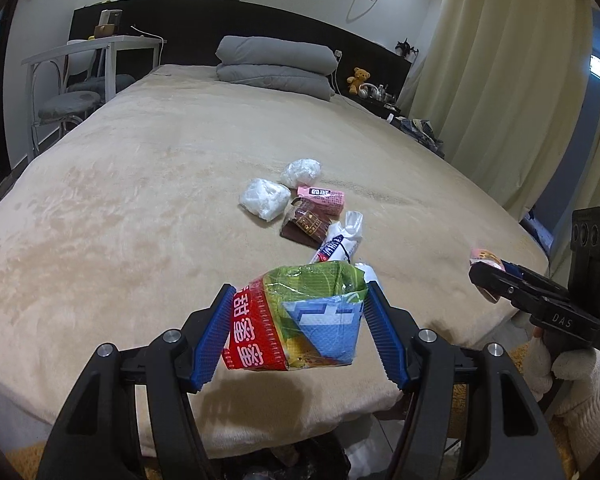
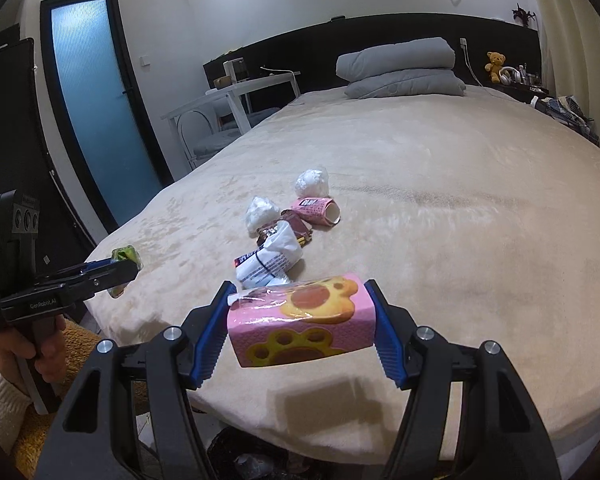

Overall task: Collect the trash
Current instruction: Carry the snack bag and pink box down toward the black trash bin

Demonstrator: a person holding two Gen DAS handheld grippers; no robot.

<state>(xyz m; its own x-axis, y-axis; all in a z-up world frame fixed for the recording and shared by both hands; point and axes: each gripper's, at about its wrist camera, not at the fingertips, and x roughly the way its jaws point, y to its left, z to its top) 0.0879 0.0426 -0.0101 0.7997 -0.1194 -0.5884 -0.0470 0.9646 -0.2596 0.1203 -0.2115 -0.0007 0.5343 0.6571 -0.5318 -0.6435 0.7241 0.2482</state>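
A: What's the left claw (image 1: 296, 322) got?
B: It pinches a crumpled red, green and blue snack wrapper (image 1: 296, 320) above the beige bed (image 1: 140, 200).
A: And the right claw (image 2: 300, 320)?
B: Clamped on a pink paw-print packet (image 2: 300, 320), also lifted. More crumpled wrappers (image 2: 284, 224) lie mid-bed, beyond both.

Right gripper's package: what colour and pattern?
Pink package with yellow-and-brown paw prints, shown best in the right wrist view.
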